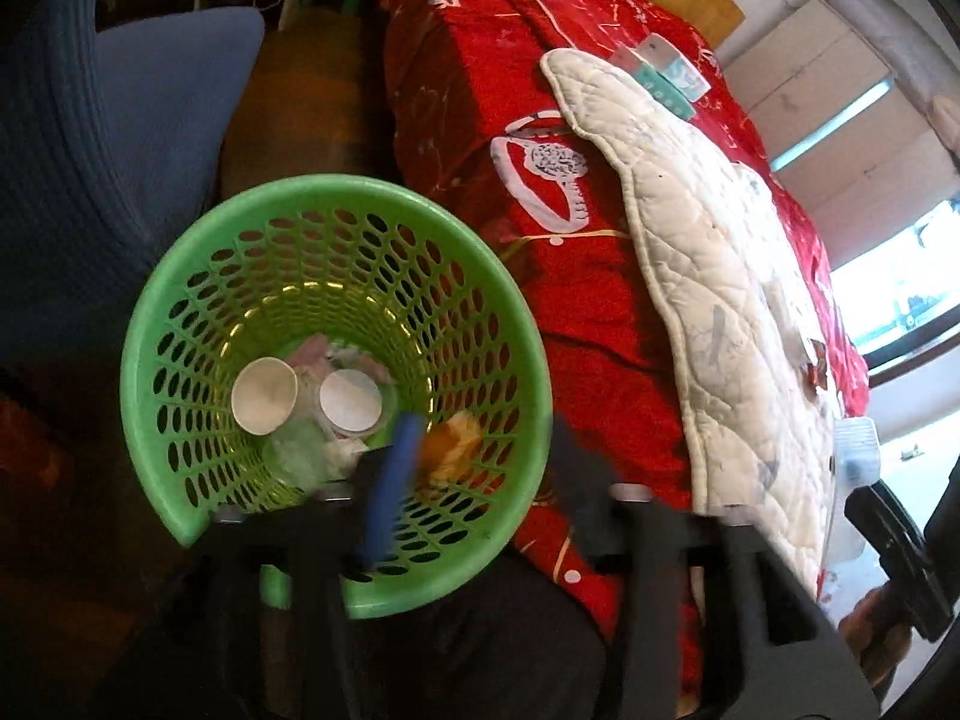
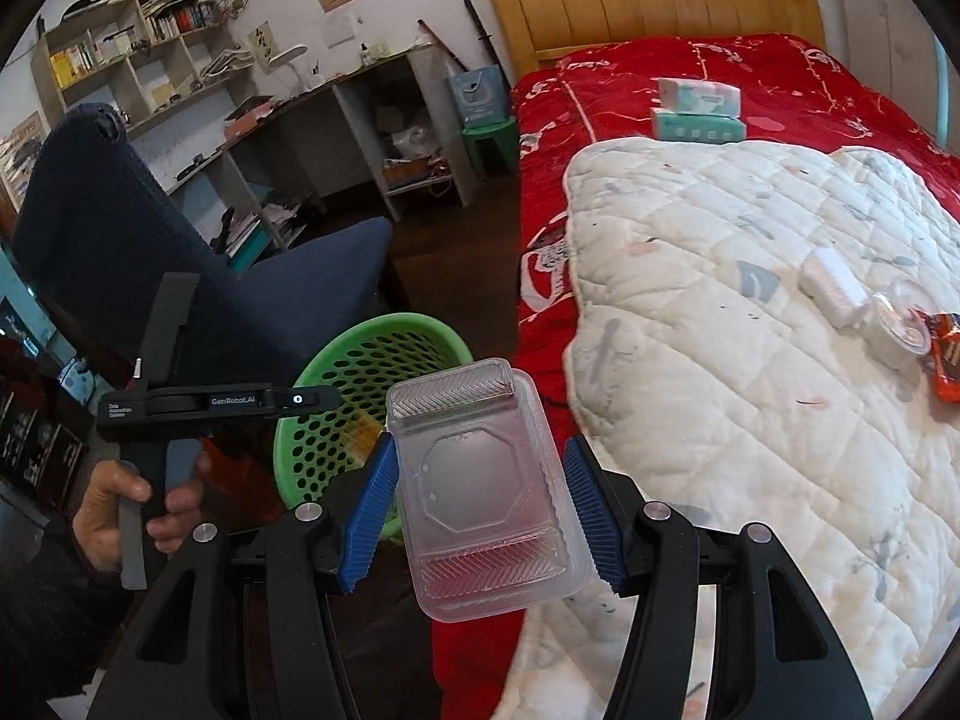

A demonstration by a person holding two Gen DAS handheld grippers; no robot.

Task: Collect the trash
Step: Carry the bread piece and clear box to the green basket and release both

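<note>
A green perforated waste basket stands on the floor beside the bed; it also shows in the right wrist view. Inside lie two white paper cups, tissue and an orange wrapper. My left gripper hangs open and empty over the basket's near rim, blurred. My right gripper is shut on a clear plastic food tray, held above the bed's edge next to the basket. On the white quilt lie a white packet, a clear plastic cup and an orange wrapper.
A red blanket covers the bed, with tissue packs on it. A dark blue chair stands left of the basket. A desk and shelves line the far wall. A green stool stands by the bed.
</note>
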